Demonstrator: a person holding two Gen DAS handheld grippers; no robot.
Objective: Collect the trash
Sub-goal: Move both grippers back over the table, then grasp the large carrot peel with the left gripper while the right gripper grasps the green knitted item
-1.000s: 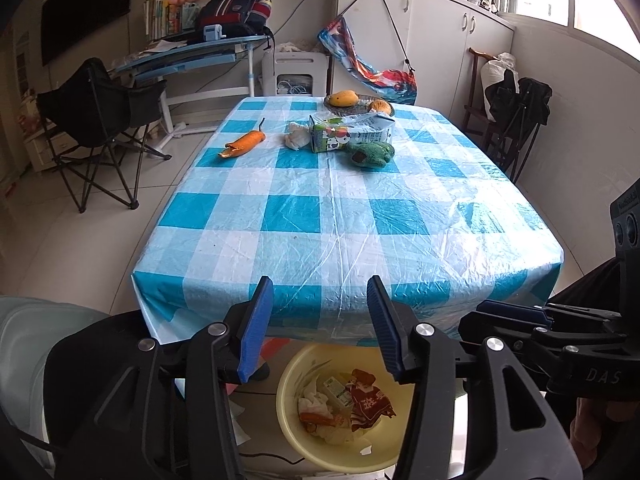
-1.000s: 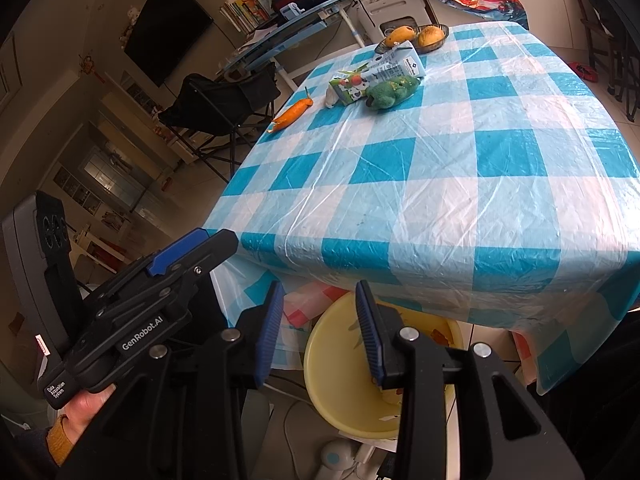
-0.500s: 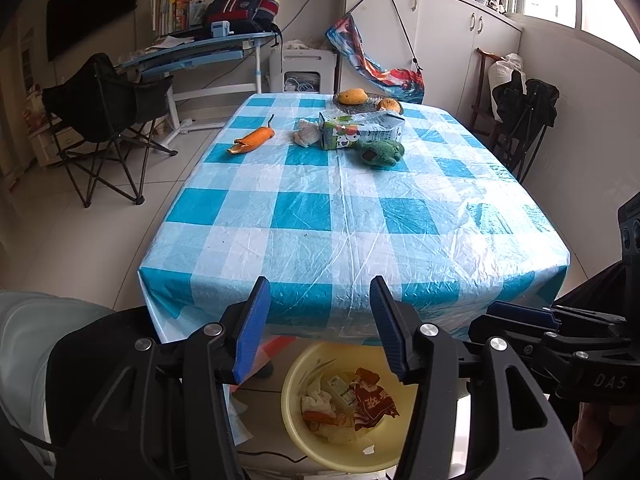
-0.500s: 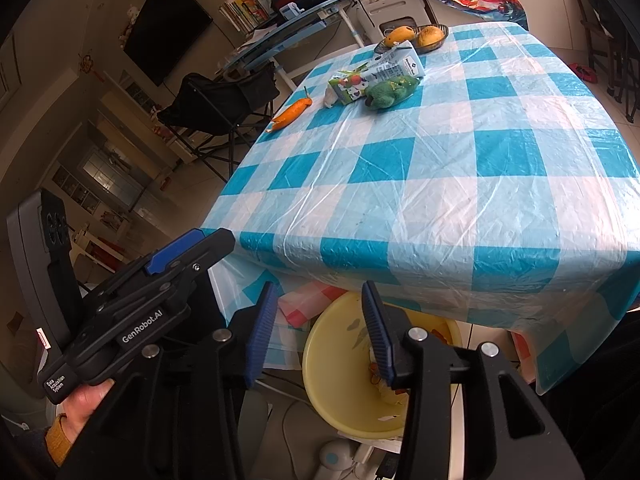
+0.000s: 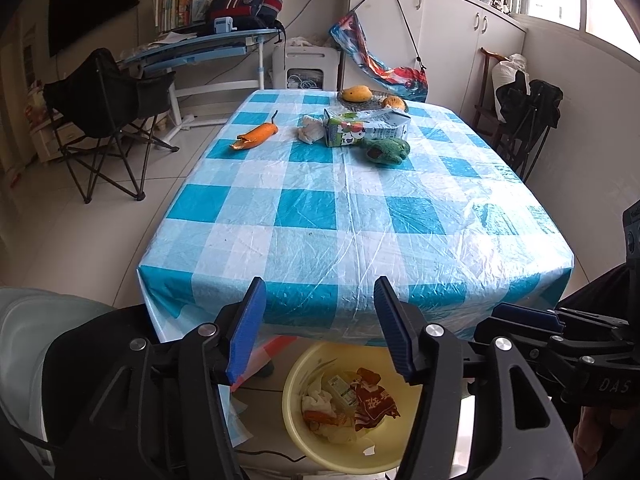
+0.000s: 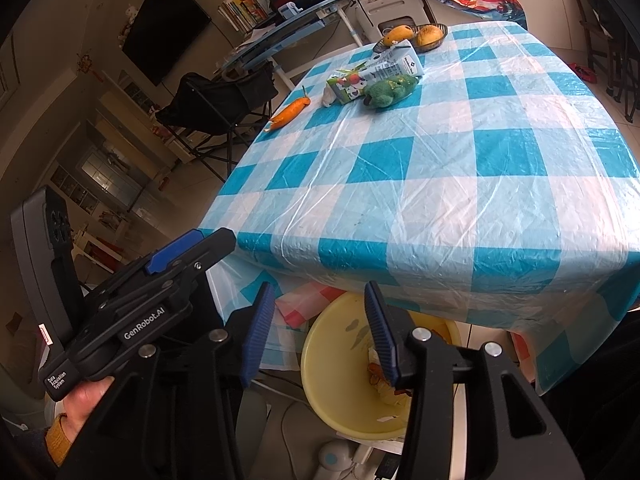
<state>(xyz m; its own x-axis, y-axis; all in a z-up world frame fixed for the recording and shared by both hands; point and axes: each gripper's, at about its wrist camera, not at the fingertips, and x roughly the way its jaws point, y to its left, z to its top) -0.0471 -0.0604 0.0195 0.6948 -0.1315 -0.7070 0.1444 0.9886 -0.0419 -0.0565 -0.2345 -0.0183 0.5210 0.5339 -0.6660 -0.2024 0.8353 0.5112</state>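
A tabletop (image 5: 352, 216) under a blue and white checked plastic cloth fills both views. The left gripper (image 5: 318, 332) and the right gripper (image 6: 320, 332) hover side by side off the near edge at 6 o'clock, each with its blue fingers wide apart and holding nothing.

Below them on the floor sits a yellow bin (image 5: 296, 412) that already holds wrappers, tissue and peel.

Compared with a second ago both grippers have pulled back and risen slightly, so more of the cloth shows and the bin looks a little further off. Neither has picked anything up. This suggests a drop into the bin is finished and the next reach is due.

The remaining trash lies well away at the far end, around 12 o'clock: a carrot piece (image 5: 256, 136) at 11 o'clock, a crumpled tissue (image 5: 310, 132) touching a milk carton (image 5: 364, 130) lying on its side, and a green lump (image 5: 386, 150), perhaps a plush toy, just in front of the carton. A bowl of mangoes (image 5: 372, 96) stands behind them and is probably not trash
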